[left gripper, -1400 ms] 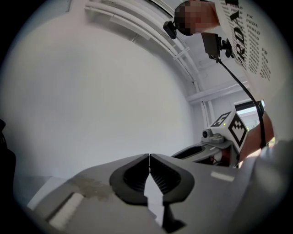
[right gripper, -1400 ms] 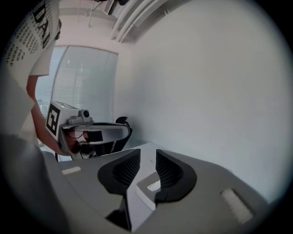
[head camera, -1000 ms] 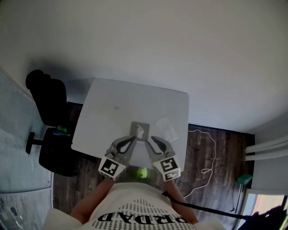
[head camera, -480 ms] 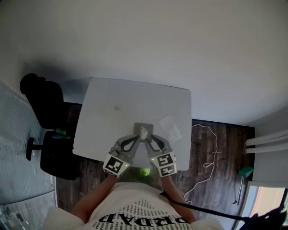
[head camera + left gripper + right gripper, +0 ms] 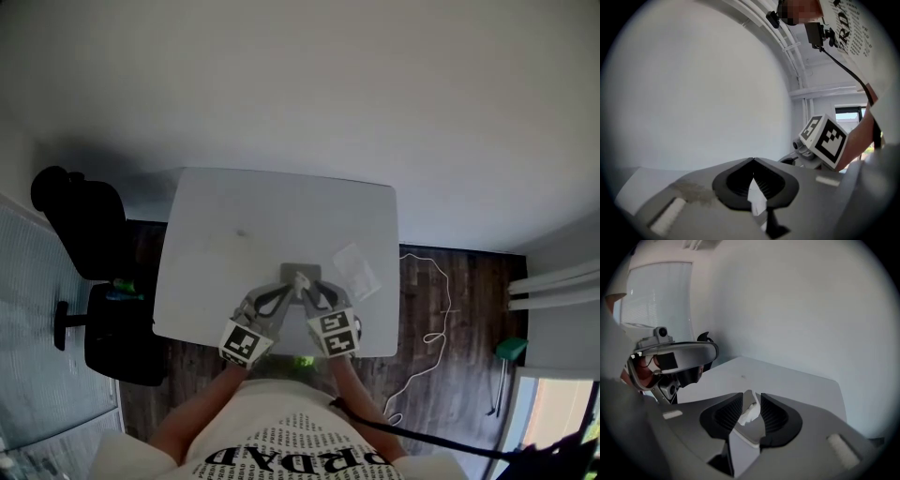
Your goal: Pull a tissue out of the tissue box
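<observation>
While the right gripper (image 5: 751,397) has its just-opening jaws astride the tissue (image 5: 747,414) and the left gripper (image 5: 753,160) is clenched, a shallow pinch may tear it.

only readable thing is the shirt (image 5: 281,457): big black letters, upside down in the head view, look like "prada". the small print rows around them are too tiny to read. the cube (image 5: 824,140) just shows black-and-white square markers.
</observation>
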### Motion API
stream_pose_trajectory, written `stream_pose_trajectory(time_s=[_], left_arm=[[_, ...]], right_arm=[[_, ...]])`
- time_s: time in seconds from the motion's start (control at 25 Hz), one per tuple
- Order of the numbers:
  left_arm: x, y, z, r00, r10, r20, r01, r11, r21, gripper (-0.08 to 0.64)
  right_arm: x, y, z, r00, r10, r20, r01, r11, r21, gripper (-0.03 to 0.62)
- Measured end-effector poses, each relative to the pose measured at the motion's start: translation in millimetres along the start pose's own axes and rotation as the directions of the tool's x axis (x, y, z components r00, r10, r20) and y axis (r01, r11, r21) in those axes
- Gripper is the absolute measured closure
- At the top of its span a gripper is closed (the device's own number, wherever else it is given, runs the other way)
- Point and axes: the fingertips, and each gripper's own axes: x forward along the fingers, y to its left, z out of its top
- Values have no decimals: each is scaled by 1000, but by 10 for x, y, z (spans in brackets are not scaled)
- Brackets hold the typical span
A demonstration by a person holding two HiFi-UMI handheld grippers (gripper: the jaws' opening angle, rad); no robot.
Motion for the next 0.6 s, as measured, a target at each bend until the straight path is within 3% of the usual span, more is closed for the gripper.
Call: stream_pose_trajectory(time_s=[0.28, 0.6], left_arm=[[68, 86, -161, 999, -15, -36, 14, 1000, -9, 569], [113, 88, -247, 999, -28, -39, 27, 999, -21, 570]], right_arm=[[194, -30, -169, 997, -15, -74, 15, 1000, 4, 479], [307, -85, -213, 996, -5, -92, 11, 998, 61, 479]])
